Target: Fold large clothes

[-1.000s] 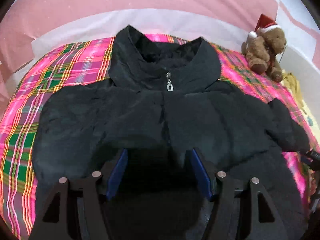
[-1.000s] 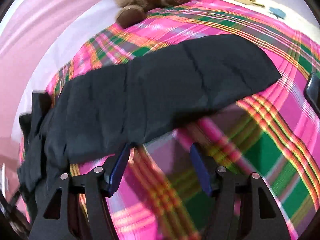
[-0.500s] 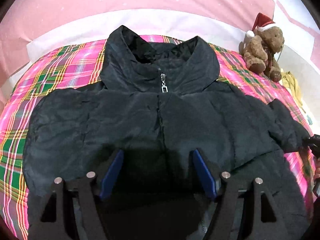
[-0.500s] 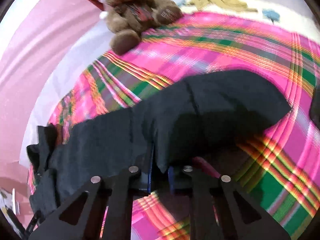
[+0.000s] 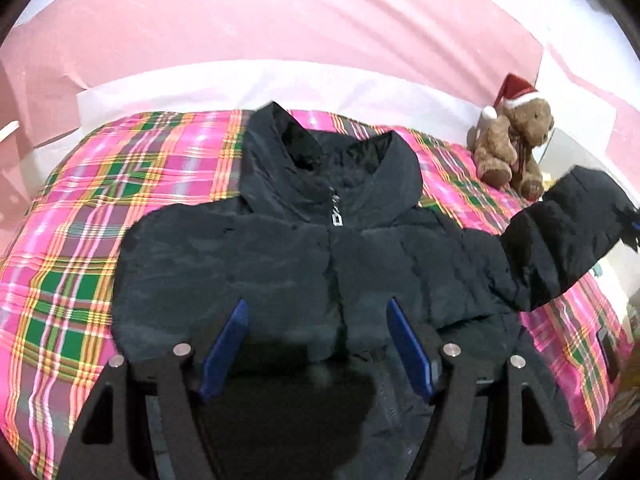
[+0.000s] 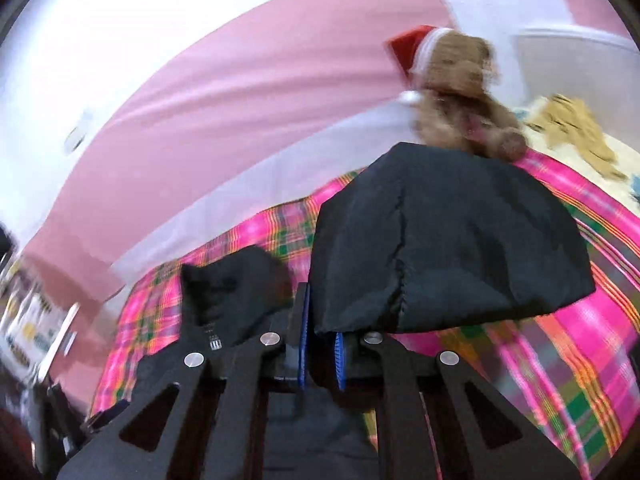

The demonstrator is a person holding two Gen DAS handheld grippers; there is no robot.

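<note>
Sleeve-fold step: right gripper (image 6: 320, 356) jaws clamp the jacket sleeve (image 6: 448, 240) (lifted), next swing it toward 9 o'clock; left gripper (image 5: 316, 356) jaws open.

Black tongs (image 5: 316, 354), blue pads (image 5: 226, 350), silver screws, perhaps triangular cutouts

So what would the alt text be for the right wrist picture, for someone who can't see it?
The right gripper has its jaws shut on a black jacket sleeve, lifted above a pink plaid bedspread. Behind the sleeve sits a blurred brown teddy bear in a red Santa hat, against a pink wall.
</note>
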